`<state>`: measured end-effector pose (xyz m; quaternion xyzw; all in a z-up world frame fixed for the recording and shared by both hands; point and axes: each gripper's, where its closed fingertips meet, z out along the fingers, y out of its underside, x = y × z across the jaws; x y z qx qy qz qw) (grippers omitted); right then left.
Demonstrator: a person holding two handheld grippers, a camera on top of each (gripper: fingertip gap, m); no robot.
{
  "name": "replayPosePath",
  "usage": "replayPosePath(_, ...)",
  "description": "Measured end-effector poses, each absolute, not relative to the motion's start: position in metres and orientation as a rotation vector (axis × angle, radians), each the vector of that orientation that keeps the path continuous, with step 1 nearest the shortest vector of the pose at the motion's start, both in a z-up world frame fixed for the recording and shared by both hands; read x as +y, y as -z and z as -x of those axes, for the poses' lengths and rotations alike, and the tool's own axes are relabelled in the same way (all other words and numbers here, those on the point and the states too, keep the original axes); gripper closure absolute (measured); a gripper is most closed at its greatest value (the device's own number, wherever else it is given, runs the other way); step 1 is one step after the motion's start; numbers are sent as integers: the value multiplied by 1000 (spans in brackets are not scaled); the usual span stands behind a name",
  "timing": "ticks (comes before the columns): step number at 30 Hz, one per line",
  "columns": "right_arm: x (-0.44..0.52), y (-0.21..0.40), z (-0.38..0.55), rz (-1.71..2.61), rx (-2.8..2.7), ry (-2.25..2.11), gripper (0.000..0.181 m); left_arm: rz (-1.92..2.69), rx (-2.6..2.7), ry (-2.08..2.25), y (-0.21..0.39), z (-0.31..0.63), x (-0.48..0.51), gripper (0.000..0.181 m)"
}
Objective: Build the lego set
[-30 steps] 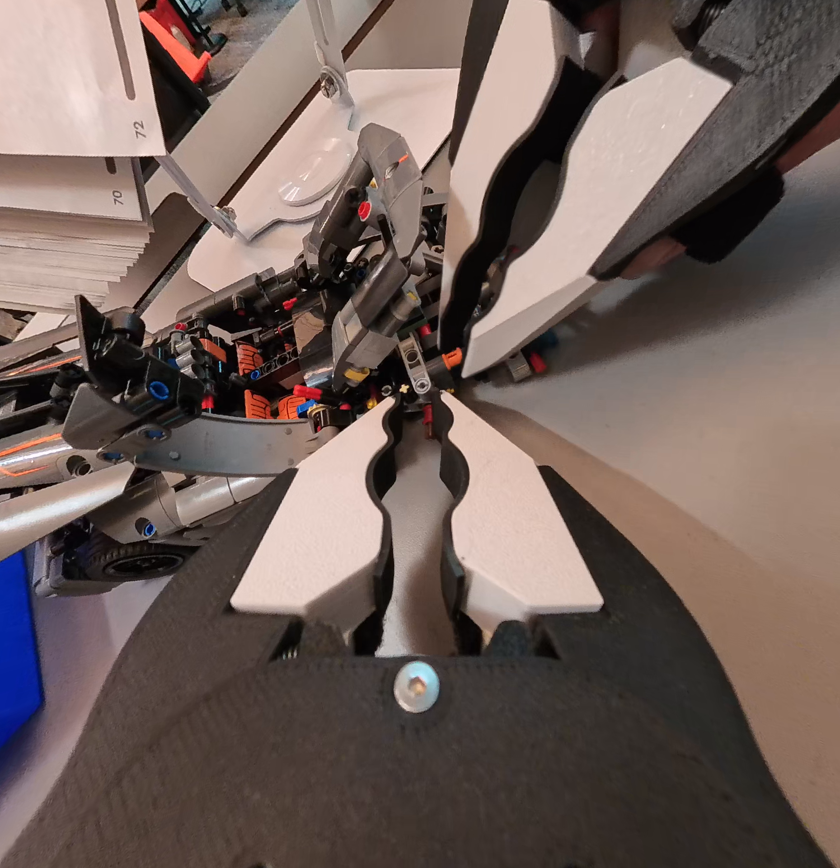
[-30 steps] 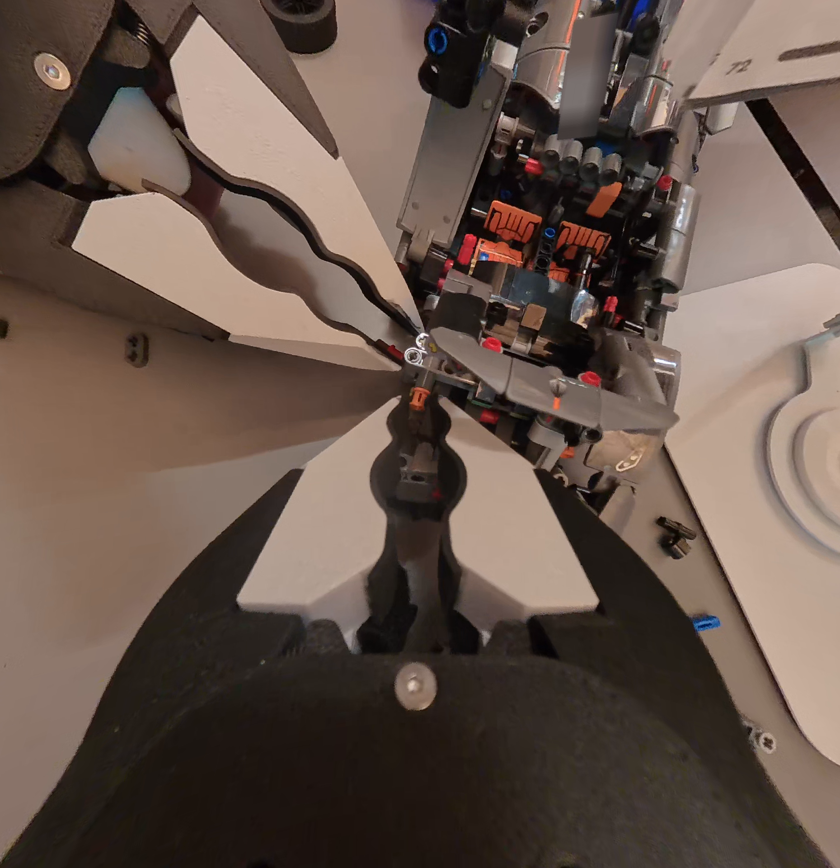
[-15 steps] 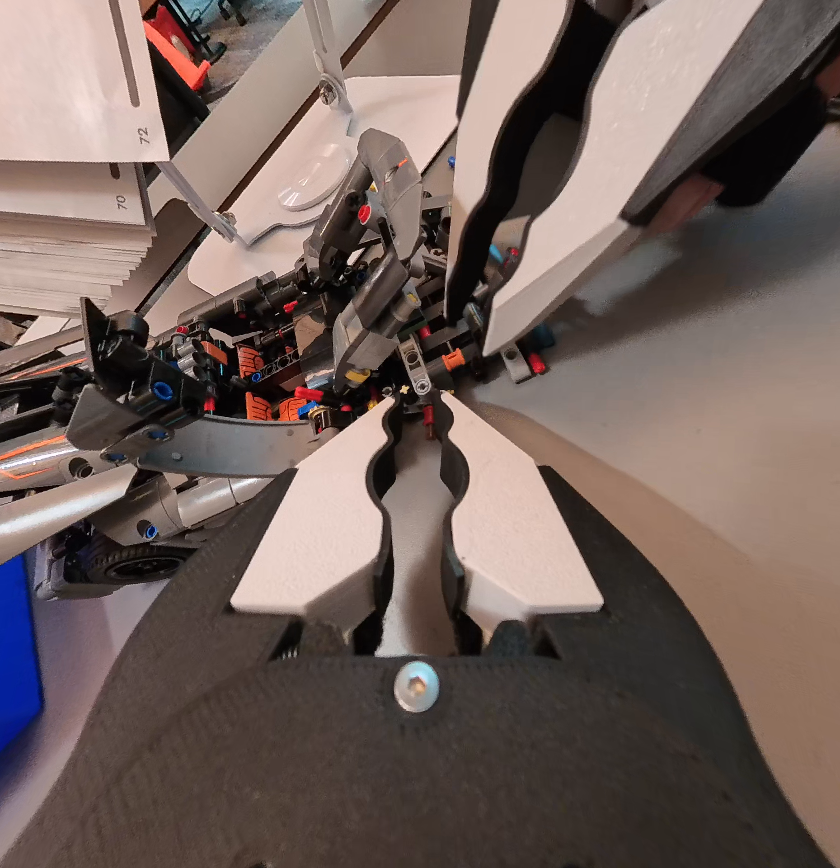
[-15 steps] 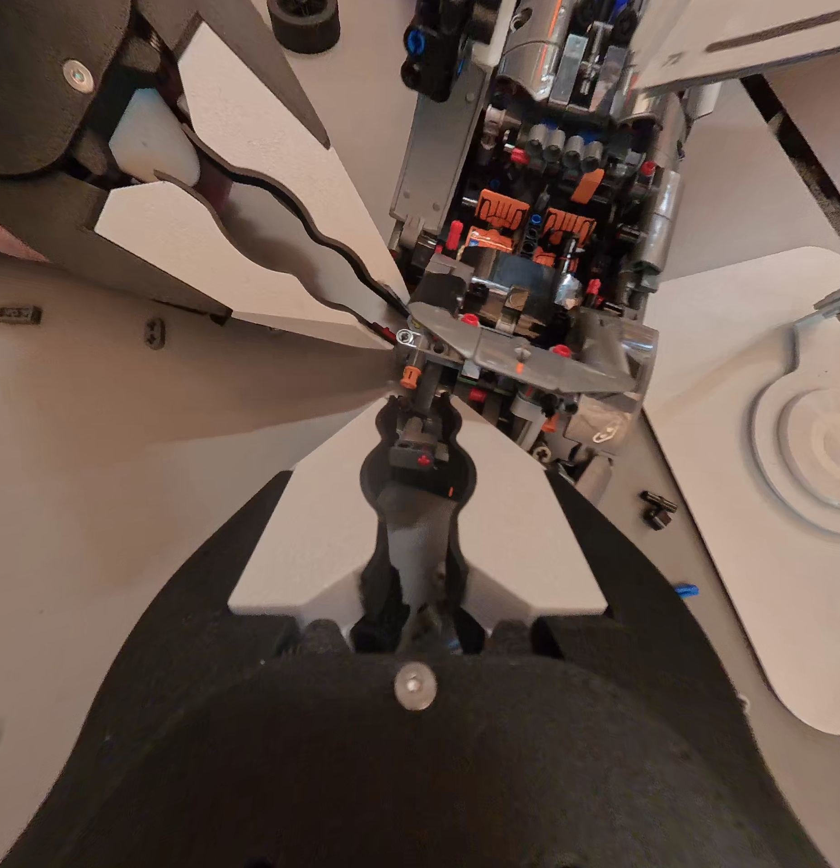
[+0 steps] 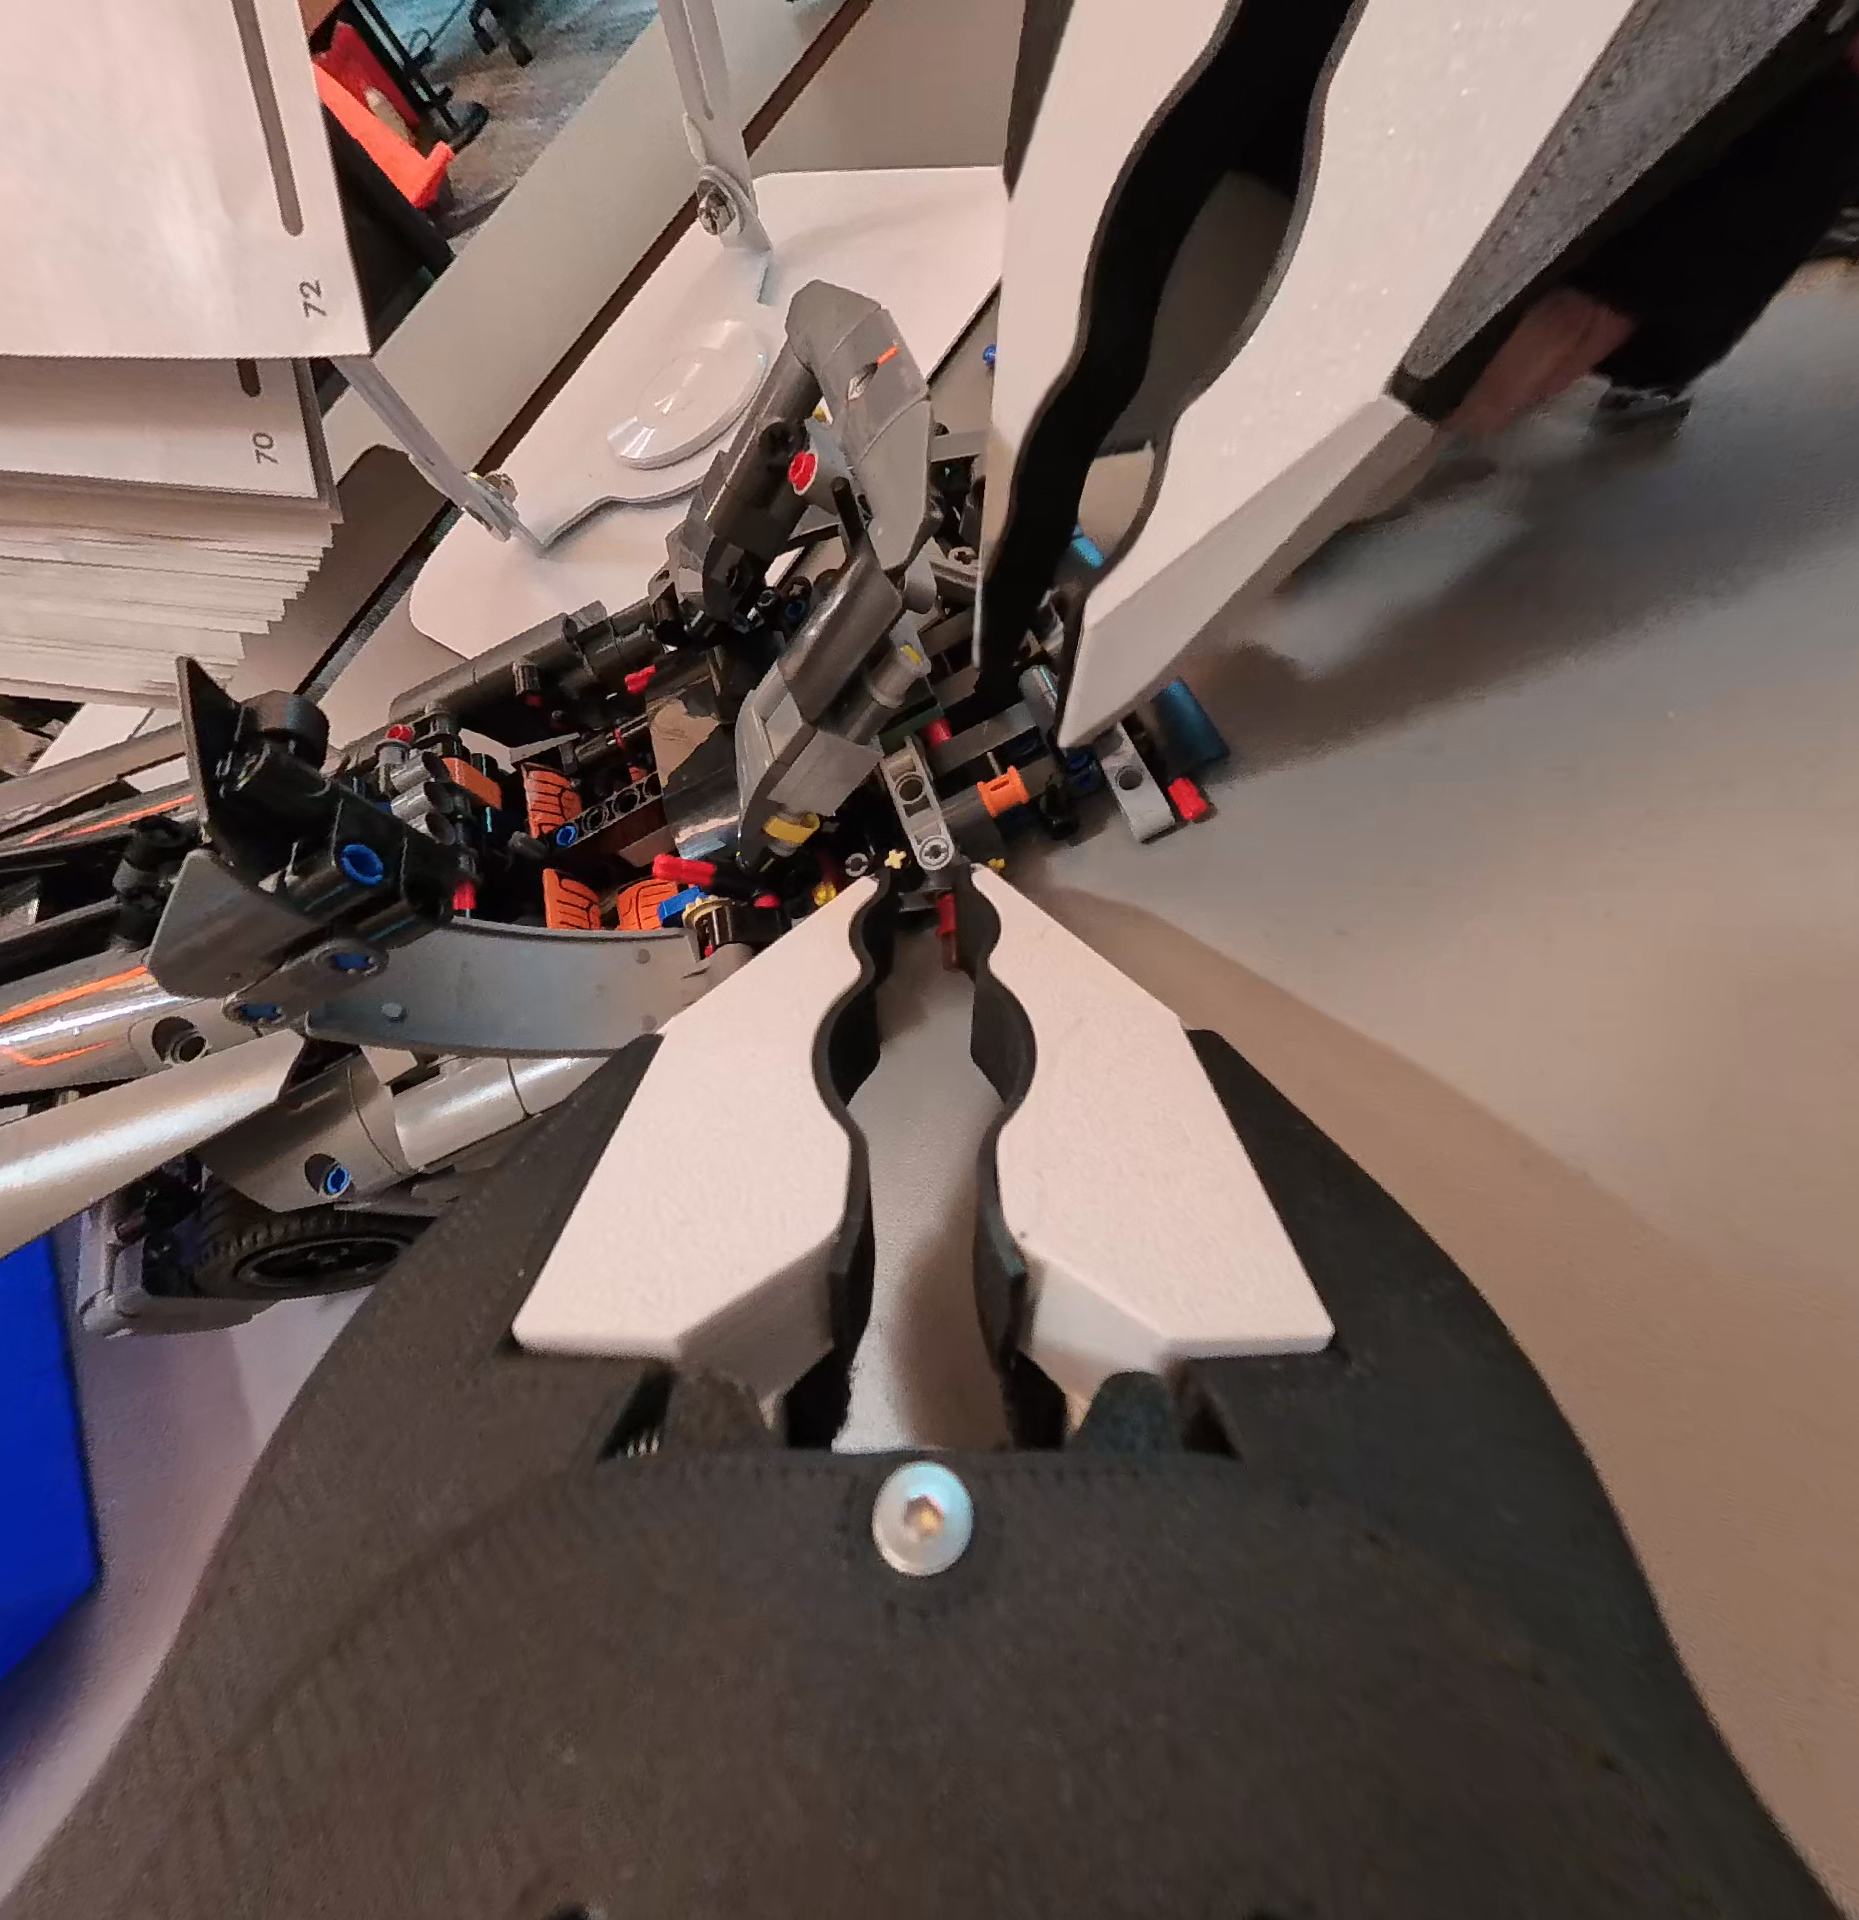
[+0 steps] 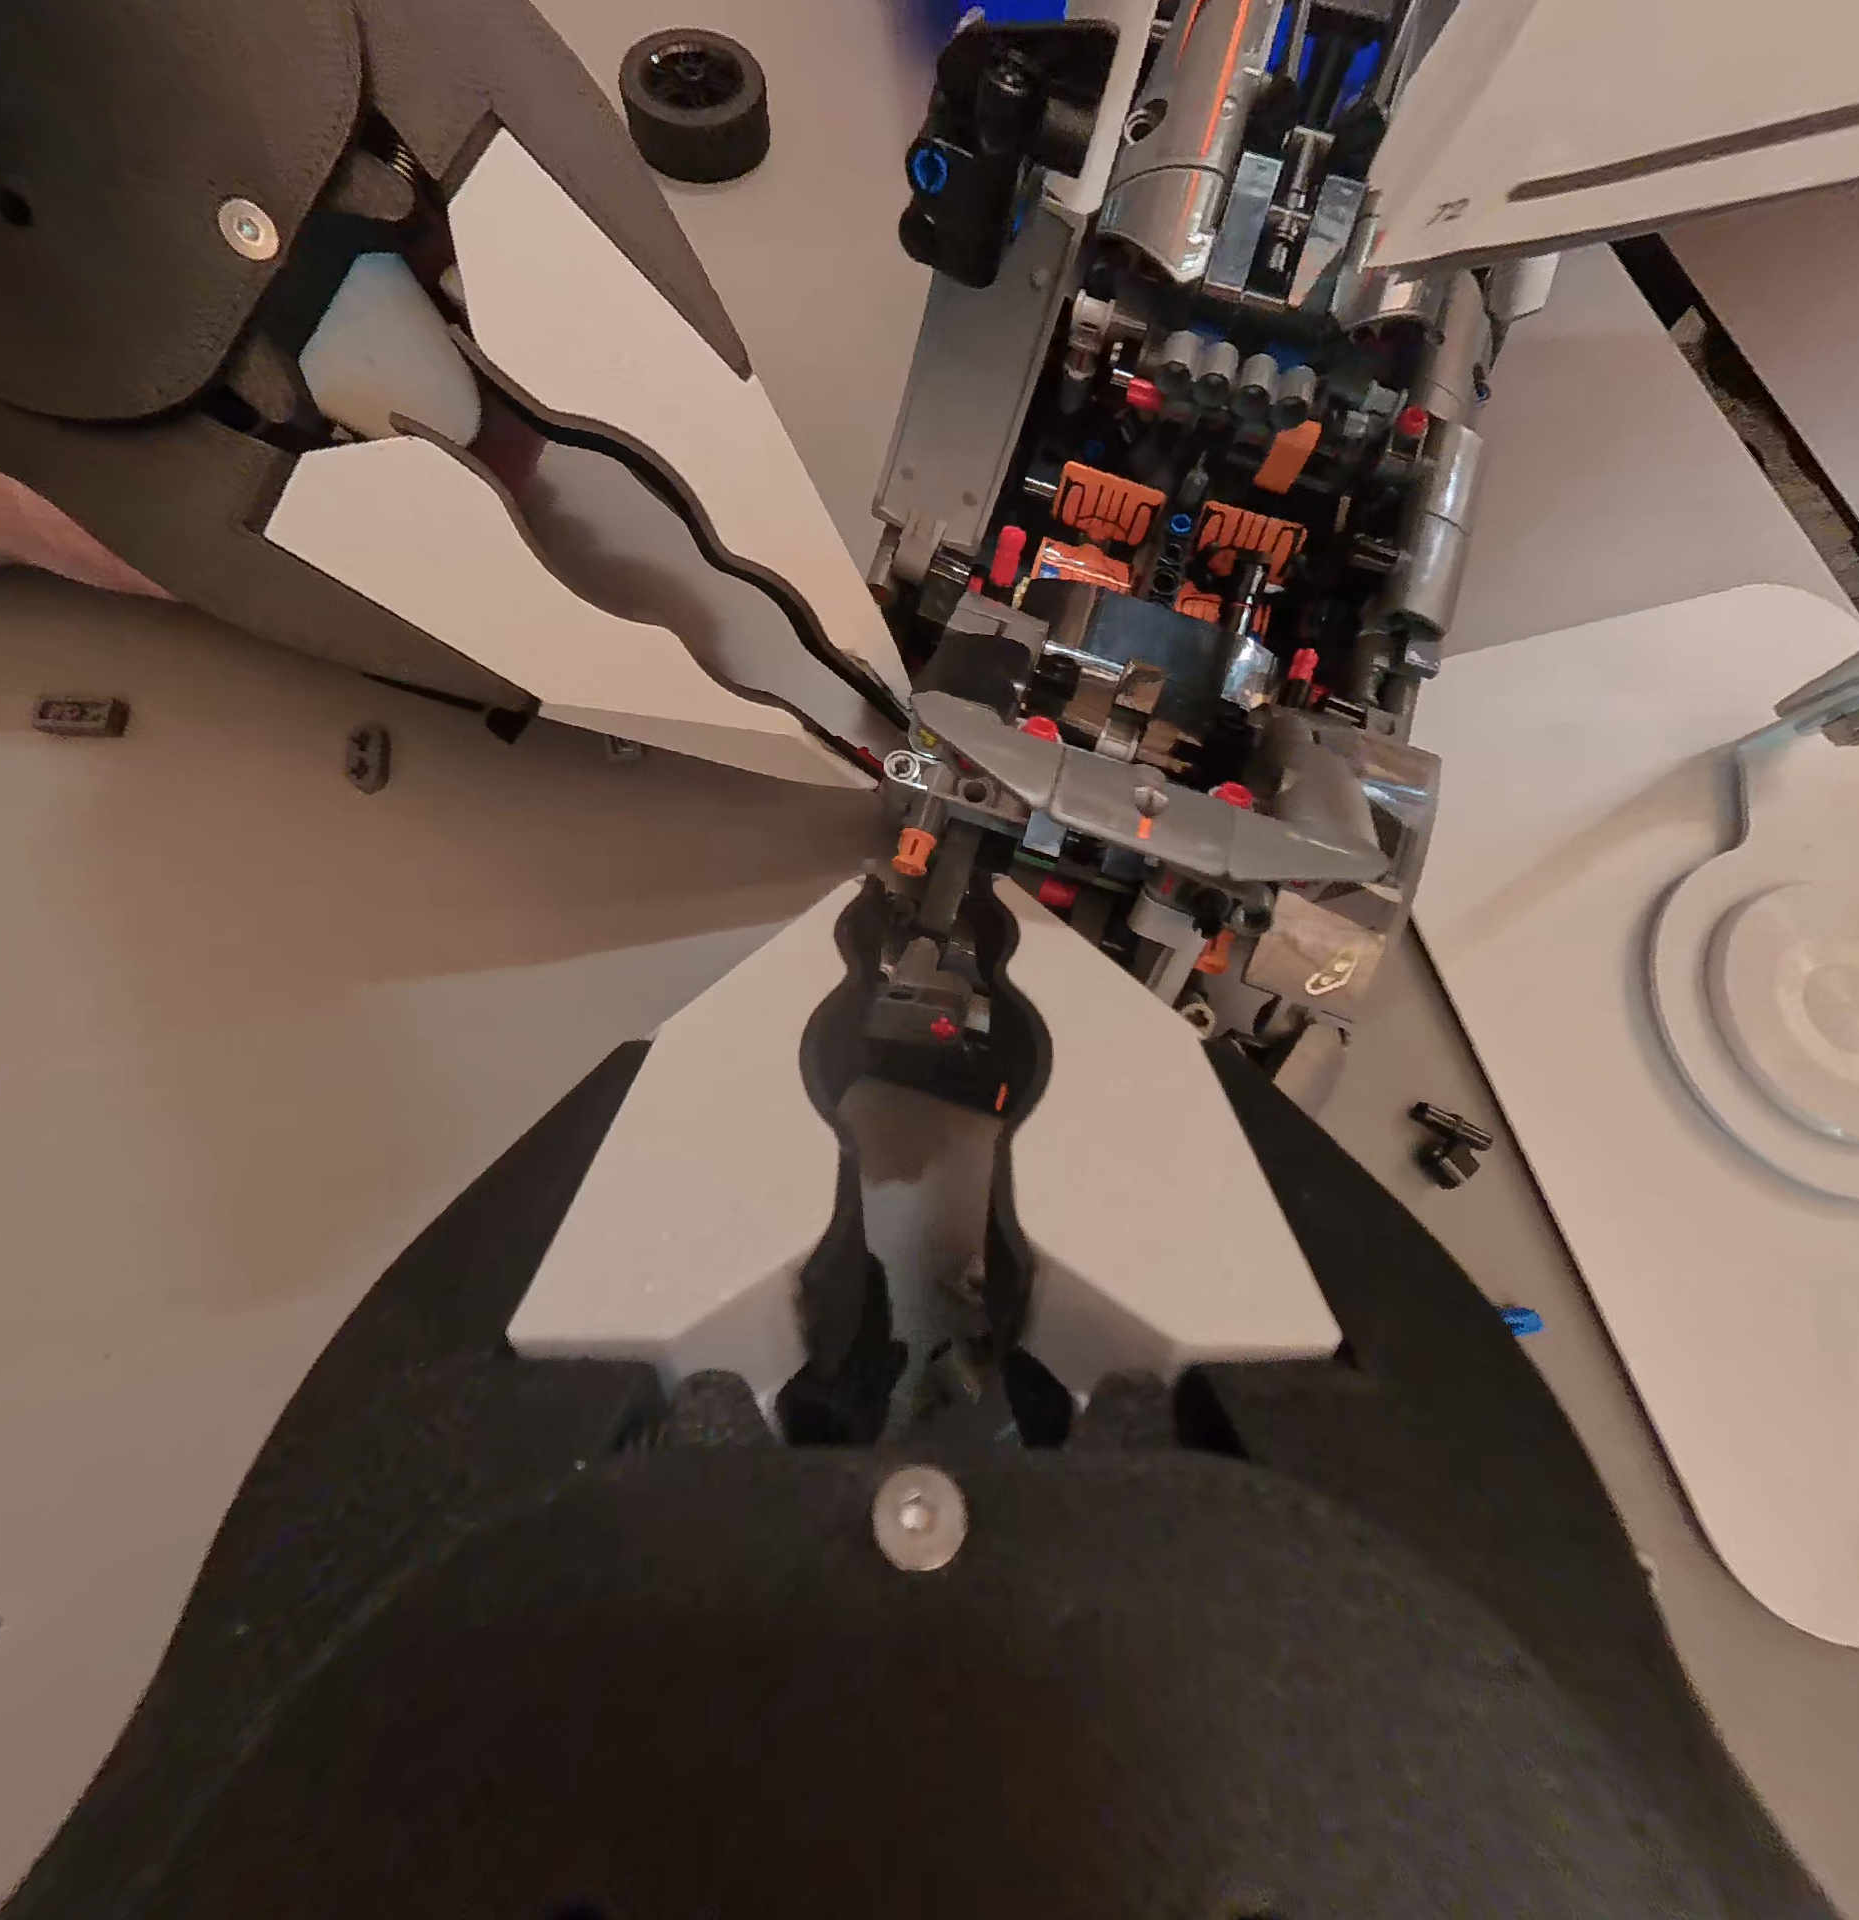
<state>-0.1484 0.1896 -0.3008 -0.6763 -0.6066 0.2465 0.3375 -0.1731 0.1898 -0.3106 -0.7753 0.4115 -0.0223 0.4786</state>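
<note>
Although the car (image 5: pixel 551 852) lying on the table (image 5: pixel 1527 935) already has most of its body, seats and engine bay in place, you are plainly not finished. Its silver side panels, grey door and orange seats are mounted, and one wheel shows under the near left side in the left wrist view. Yet a loose black wheel (image 6: pixel 696 104) sits apart on the table at the far left of the right wrist view, and small black pieces (image 6: pixel 1450 1141) and blue pins (image 6: pixel 1519 1322) lie scattered near the car's front end. The instruction booklet (image 5: pixel 146 260) stands open on its stand at the far left, with a thick stack of pages beneath, so I cannot tell how many steps remain.

Your left tongs (image 5: pixel 930 894) are nearly pressed together, nipping a small red and brown pin at the car's front corner. Your right tongs (image 6: pixel 930 894) are narrowed around a dark grey piece with a red pin (image 6: pixel 935 997), which juts from the front of the car below the grey wing-shaped panel (image 6: pixel 1143 800); they seem to be pinching it. I judge you are mid-way through seating a front subassembly, with wheels and loose bits still to fit.
</note>
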Motion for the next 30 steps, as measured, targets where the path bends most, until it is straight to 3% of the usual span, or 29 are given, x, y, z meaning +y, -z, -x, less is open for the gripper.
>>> replayPosePath(30, 192, 300, 152, 1718, -1575, -587, 168, 1887, 1007, 50, 310, 173, 190, 174)
